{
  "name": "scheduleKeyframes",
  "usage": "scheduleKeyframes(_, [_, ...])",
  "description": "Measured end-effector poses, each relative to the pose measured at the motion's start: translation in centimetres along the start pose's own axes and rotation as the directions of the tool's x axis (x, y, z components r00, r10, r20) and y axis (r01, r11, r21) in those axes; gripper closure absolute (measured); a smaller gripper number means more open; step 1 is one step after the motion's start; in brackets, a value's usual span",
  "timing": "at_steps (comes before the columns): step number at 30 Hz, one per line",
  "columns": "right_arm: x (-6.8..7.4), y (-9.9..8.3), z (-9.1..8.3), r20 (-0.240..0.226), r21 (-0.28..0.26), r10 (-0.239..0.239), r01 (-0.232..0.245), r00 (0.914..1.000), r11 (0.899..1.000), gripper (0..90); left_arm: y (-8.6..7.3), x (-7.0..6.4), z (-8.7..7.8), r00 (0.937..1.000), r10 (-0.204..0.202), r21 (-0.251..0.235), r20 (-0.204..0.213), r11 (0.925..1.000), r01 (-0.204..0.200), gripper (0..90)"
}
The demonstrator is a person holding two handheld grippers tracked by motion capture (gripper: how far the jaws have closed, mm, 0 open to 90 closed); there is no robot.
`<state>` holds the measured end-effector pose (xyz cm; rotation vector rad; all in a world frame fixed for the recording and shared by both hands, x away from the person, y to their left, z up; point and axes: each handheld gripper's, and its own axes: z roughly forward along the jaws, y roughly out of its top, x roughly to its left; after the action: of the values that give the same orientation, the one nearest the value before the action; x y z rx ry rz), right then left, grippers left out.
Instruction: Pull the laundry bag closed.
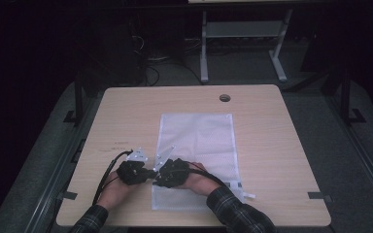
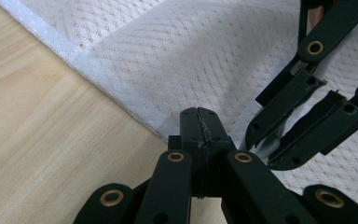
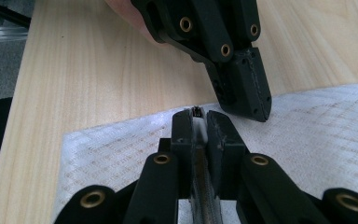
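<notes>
Left gripper (image 1: 148, 171) is seen at the left edge of the white mesh bag (image 1: 199, 141), its 2 jaws pressed together on nothing visible. Just beside it, the right gripper (image 1: 158, 175) is clamped on the bag's zipper pull (image 3: 197, 111). The bag is laid flat on the wooden table (image 1: 272, 155).

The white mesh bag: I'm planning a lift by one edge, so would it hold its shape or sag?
The white mesh bag would probably sag: it lies flat as thin open-weave fabric. It is likely light. The right gripper seems to pinch a small part at its edge, a likelier hold.
</notes>
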<state>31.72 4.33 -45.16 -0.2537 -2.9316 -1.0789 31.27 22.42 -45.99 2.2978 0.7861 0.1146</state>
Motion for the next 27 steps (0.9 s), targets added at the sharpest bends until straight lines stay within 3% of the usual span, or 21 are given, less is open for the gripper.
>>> scheduleKeyframes(12, [0.0,-0.1,-0.1,0.001,0.0,-0.003,0.003,1.0,1.0,81.3,0.0,-0.1,-0.1,0.9998,0.018,0.006,-0.01,0.9998,-0.018,90.0])
scheduleKeyframes(16, [-0.1,-0.1,-0.1,-0.006,-0.001,0.002,-0.002,1.0,1.0,81.3,0.0,0.1,-1.3,0.9993,0.029,-0.036,0.024,0.9989,-0.029,87.6])
scheduleKeyframes(20, [-0.2,-0.1,-0.2,-0.008,-0.002,0.002,-0.002,1.0,1.0,81.3,-0.4,0.6,-2.5,0.9975,0.062,-0.038,0.036,0.9974,-0.06,82.6])
scheduleKeyframes(23, [-0.2,-0.2,-0.3,-0.009,-0.003,0.002,-0.002,1.0,1.0,81.3,-1.1,1.0,-3.2,0.991,0.105,-0.05,0.082,0.9936,-0.102,77.4])
scheduleKeyframes(25, [-0.3,-0.2,-0.3,-0.012,-0.003,0.001,-0.001,0.9999,1.0,81.3,-1.5,0.9,-3.0,0.9808,0.154,-0.029,0.121,0.9881,-0.151,70.8])
scheduleKeyframes(26, [-0.3,-0.2,-0.3,-0.012,-0.003,0.001,-0.001,0.9999,1.0,81.3,-1.5,0.9,-3.0,0.9808,0.154,-0.029,0.121,0.9881,-0.151,70.3])
scheduleKeyframes(27, [-0.3,-0.1,-0.3,-0.013,-0.002,0.001,-0.001,0.9999,1.0,81.3,-1.5,0.8,-2.8,0.9768,0.165,-0.025,0.136,0.9863,-0.163,69.8])
